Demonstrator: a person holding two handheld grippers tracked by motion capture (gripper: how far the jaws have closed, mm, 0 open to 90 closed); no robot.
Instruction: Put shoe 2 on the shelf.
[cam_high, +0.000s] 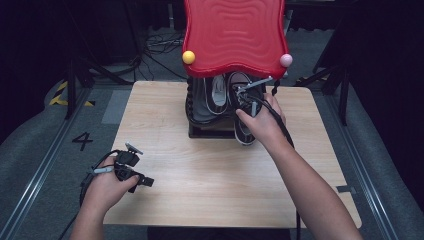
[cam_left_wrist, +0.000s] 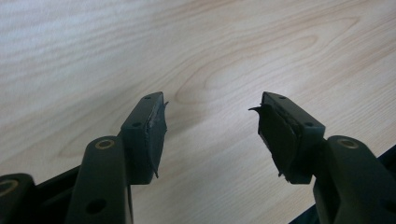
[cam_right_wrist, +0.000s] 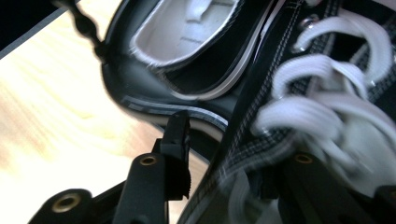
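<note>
A light wood-grain desk (cam_high: 200, 175) with rounded corners stands on grey carpet (cam_high: 40, 145). Beyond every edge of the desk the room falls into darkness; black drapes or walls close it in. Left of the desk a metal floor rail (cam_high: 37, 175) runs along the carpet, with a black numeral 4 (cam_high: 82, 140) marked beside it. Yellow-and-black hazard tape (cam_high: 62, 95) lies near the far left corner. Loose cables (cam_high: 160, 45) coil on the floor behind the far edge. Dark stand legs (cam_high: 345, 95) rise at the right.
</note>
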